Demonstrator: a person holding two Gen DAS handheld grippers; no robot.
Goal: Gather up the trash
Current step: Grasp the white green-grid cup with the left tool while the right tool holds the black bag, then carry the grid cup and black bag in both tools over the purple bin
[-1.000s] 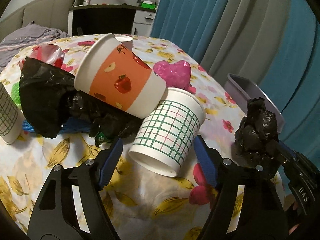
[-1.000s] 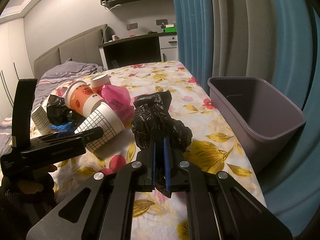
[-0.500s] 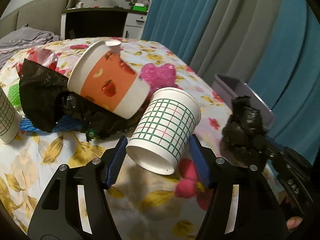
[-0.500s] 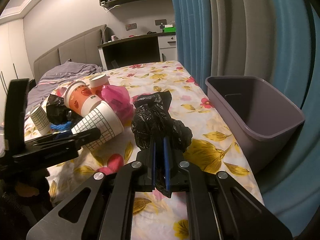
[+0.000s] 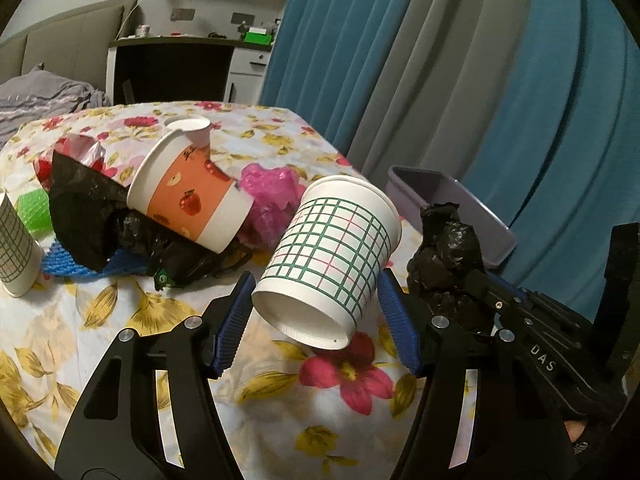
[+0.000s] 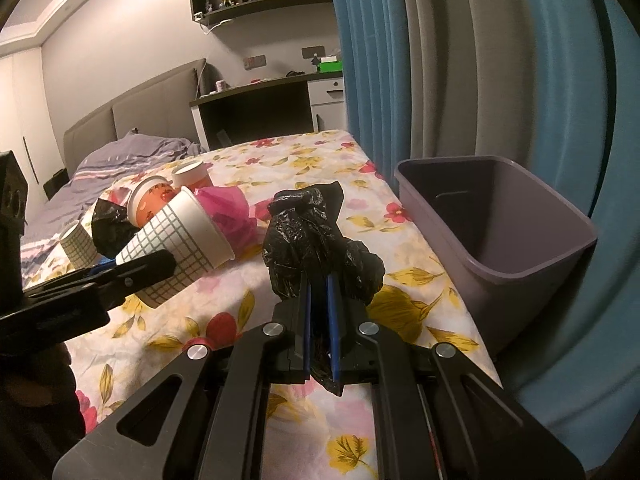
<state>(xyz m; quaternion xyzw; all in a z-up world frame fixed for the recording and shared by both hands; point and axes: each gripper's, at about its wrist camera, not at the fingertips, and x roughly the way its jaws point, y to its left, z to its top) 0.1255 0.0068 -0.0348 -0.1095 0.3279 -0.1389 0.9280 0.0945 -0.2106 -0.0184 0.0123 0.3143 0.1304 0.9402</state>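
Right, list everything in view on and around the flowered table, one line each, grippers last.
Checked cup: one, white with green grid, tilted, clamped in the left gripper.
Second checked cup: one, same pattern, upside down at the table's left edge.
Apple cup: one, orange and white, lying on the pile.
Small cup: one, behind the apple cup.
Black bags: one crumpled wad in the right gripper, one under the pile.
Pink bag: one, behind the cups.
Blue mesh: one, under the black bag.
Green object: one, far left.
Bin: one, grey-purple, right of the table.
Table: one, floral cloth.
Left gripper: black, blue pads.
Right gripper: black, blue pads.
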